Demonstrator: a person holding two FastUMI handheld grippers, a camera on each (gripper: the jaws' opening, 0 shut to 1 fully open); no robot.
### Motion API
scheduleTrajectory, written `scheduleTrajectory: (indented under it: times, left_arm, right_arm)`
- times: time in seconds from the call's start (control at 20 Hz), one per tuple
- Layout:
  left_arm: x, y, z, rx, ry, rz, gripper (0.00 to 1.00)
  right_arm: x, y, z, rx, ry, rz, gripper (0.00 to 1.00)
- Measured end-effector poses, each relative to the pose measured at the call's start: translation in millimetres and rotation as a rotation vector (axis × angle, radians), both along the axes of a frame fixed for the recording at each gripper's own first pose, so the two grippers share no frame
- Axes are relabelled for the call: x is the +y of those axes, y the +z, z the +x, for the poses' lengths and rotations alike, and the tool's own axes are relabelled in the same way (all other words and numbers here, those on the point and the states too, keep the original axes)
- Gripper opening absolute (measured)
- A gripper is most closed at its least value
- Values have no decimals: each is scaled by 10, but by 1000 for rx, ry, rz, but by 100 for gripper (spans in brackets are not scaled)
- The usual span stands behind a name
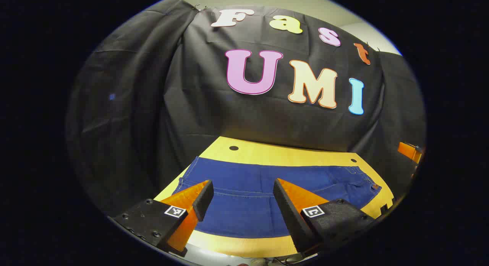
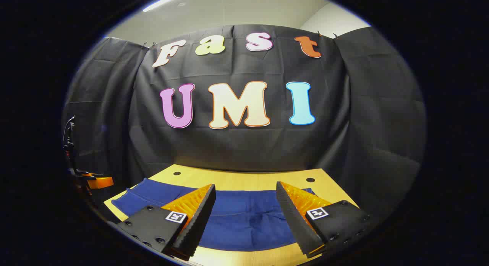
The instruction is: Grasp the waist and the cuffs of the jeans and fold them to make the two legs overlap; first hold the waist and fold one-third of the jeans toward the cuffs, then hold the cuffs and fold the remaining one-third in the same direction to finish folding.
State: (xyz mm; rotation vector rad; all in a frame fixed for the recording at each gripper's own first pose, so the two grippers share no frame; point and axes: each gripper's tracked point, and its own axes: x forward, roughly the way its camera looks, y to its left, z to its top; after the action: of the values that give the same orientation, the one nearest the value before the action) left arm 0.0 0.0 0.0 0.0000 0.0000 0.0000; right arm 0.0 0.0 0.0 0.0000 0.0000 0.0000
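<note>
Dark blue jeans (image 1: 248, 212) lie flat and lengthwise across a yellow wooden table (image 1: 275, 153). In the left gripper view their waist, with a button (image 1: 376, 186), is at the right and the hemmed end (image 1: 189, 174) at the left. My left gripper (image 1: 242, 184) hovers open above the jeans' middle, nothing between its fingers. In the right gripper view the jeans (image 2: 240, 220) stretch from the table's left edge to below my right gripper (image 2: 246, 186). It is open too, above the cloth and holding nothing.
The tabletop has small dark holes (image 1: 233, 148) (image 2: 310, 179) near its far edge, close to the black cloth wall. Part of the other gripper (image 1: 408, 151) shows at the right rim of the left gripper view, and likewise (image 2: 95, 181) at the left in the right gripper view.
</note>
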Motion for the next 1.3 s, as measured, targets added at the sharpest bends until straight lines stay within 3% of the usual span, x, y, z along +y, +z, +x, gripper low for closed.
scheduleTrajectory:
  times: [0.1, 0.15, 0.2, 0.3, 0.35, 0.5, 0.65, 0.85, 1.15, 1.3]
  left_arm:
    - [57, -26, -10, 4, 11, -10, 94]
    - [82, -32, -21, 6, 15, -15, 95]
    - [100, -46, -35, 10, 22, -17, 95]
    - [137, -47, -42, 15, 33, -7, 95]
    - [137, -67, -48, 16, 34, 0, 95]
    - [152, -96, -64, 27, 31, 10, 95]
    - [167, -141, -65, 37, 27, 11, 94]
    - [275, -222, -50, 57, 18, 20, 94]
    - [477, -732, -24, 193, -93, 116, 95]
    - [568, -1113, -20, 322, -191, 213, 95]
  right_arm:
    - [36, -17, 0, 4, 5, 0, 100]
    - [44, -32, 2, 7, 6, -1, 100]
    - [55, -58, 1, 13, 8, -1, 94]
    - [82, -114, 1, 26, 12, 3, 98]
    - [111, -121, 1, 28, 20, 6, 94]
    - [185, -169, -1, 37, 33, 2, 100]
    - [242, -202, -7, 49, 44, -2, 94]
    - [274, -258, 2, 67, 50, -11, 98]
    - [301, -434, -14, 132, 76, 8, 94]
    - [214, -546, -14, 165, 56, -5, 98]
